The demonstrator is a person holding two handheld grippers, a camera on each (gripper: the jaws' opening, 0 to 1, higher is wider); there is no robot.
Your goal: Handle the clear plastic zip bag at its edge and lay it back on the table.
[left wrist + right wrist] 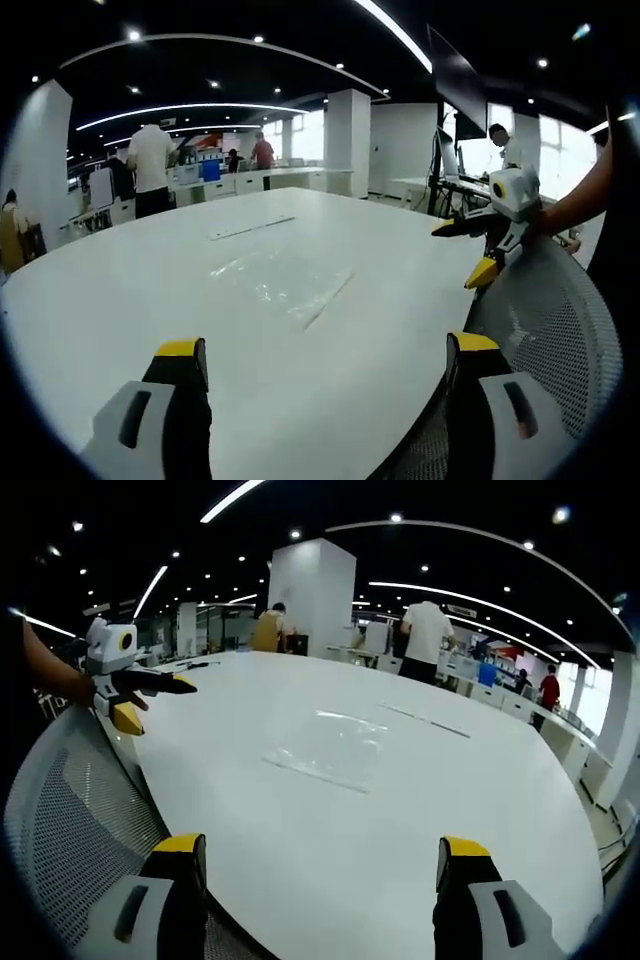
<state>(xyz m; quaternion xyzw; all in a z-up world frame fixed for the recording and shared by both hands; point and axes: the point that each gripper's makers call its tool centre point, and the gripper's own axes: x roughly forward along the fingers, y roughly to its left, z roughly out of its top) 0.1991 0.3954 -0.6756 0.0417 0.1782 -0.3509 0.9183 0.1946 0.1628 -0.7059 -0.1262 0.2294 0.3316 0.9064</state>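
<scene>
- Left tongs (325,365) at the near edge of the left gripper view: yellow-tipped jaws spread wide, nothing between them, poised over the rim of the white worktop (120,290).
- Right tongs (318,858) look the same in the right gripper view: jaws wide apart, gripping nothing, just above the near edge of the worktop (480,780).
- Beside each pair of tongs there's the grey mesh back of a chair (560,320), hard against the worktop's edge; it fills the lower left of the right gripper view (70,820).
- Out in the middle of the worktop lies the clear plastic zip bag (280,280), flat, its closure strip showing as a thin dark line on one side. In the right gripper view the bag (335,748) sits well ahead of the jaws, touching neither pair.
- Each pair of tongs shows up in the other's view, held in a hand at the worktop's edge, jaws parted, well clear of the bag.
- Beyond the bag, a long thin strip (250,229) lies flat on the worktop.
- Far back: white pillars (312,595), desks, several people standing, ceiling light strips.
</scene>
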